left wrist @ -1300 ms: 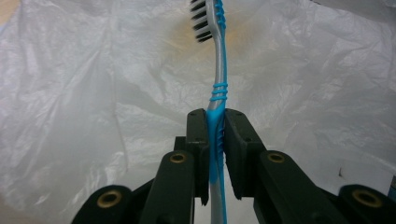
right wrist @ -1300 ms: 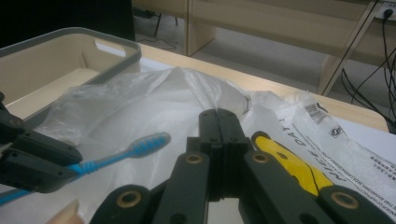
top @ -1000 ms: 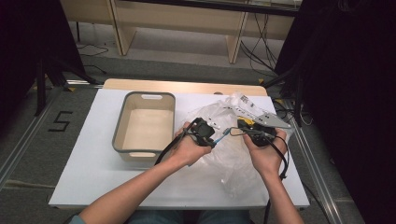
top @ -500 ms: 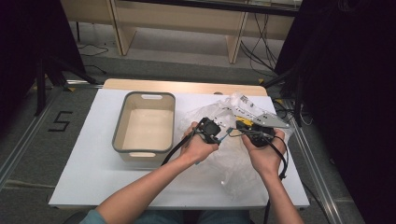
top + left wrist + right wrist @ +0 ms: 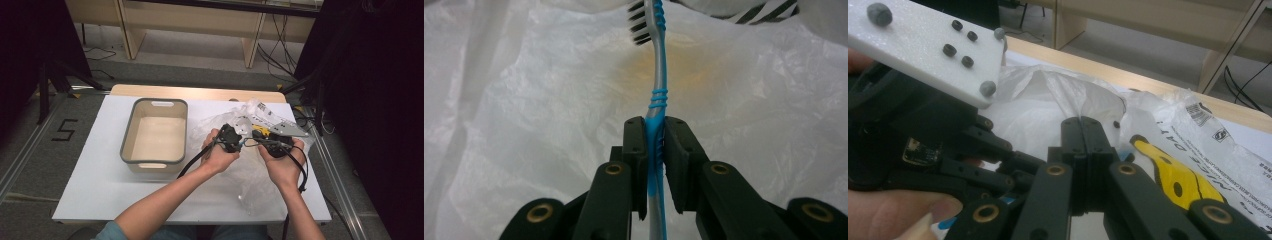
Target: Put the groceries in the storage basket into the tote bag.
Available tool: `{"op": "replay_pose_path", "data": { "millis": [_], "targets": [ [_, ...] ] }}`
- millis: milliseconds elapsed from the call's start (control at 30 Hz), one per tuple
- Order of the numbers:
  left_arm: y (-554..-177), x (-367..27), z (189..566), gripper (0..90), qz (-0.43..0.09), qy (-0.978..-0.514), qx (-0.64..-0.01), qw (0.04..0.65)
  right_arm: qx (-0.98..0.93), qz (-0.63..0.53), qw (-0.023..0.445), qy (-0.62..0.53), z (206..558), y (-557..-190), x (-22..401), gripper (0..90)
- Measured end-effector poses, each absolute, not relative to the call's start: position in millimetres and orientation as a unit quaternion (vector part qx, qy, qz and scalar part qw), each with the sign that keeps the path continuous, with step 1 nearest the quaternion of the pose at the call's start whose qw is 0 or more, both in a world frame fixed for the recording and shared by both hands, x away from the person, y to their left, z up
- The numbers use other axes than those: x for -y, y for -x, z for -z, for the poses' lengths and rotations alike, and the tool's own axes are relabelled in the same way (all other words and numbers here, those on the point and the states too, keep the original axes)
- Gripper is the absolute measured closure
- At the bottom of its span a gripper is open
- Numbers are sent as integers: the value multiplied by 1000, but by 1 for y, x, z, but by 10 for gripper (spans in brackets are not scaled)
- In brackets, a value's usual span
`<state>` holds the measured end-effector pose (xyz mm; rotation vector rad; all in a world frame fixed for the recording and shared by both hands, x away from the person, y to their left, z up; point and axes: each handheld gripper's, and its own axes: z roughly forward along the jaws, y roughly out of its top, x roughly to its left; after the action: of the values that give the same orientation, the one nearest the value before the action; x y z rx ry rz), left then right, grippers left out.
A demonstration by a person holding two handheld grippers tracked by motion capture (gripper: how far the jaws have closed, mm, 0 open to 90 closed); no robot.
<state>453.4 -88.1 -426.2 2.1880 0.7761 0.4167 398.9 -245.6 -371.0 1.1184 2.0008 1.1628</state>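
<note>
A blue and grey toothbrush stands between the jaws of my left gripper, which is shut on its handle, black bristles at the far end. Behind it is the crinkled film of a white plastic bag. In the high view the left gripper sits over the bag at the table's right half, close against my right gripper. The right gripper has its jaws pressed together on a raised fold of the bag. The left gripper's black body is just beside it.
A grey-rimmed beige bin stands left of the hands on the white table. A yellow and black item lies under printed plastic at the right. Cables trail from both grippers toward the near edge.
My left hand has carried the toothbrush to the right and slightly down, closing in on the right gripper. The right hand and the bag have stayed put.
</note>
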Motion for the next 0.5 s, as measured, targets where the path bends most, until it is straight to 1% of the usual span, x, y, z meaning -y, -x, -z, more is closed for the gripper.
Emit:
{"op": "replay_pose_path", "data": {
  "millis": [133,233,300,500],
  "targets": [
    [-452,92,429,805,-177,-850,-284,407,-745,-435,282,-420,371,-399,246,900],
    [-453,93,432,760,-184,-848,-271,417,-746,-432,282,-421,372,-399,247,900],
    [-451,93,433,747,-182,-847,-271,419,-747,-432,281,-420,372,-399,247,900],
    [-431,79,418,728,-178,-844,-265,431,-746,-431,281,-422,373,-398,249,900]
  ]
}}
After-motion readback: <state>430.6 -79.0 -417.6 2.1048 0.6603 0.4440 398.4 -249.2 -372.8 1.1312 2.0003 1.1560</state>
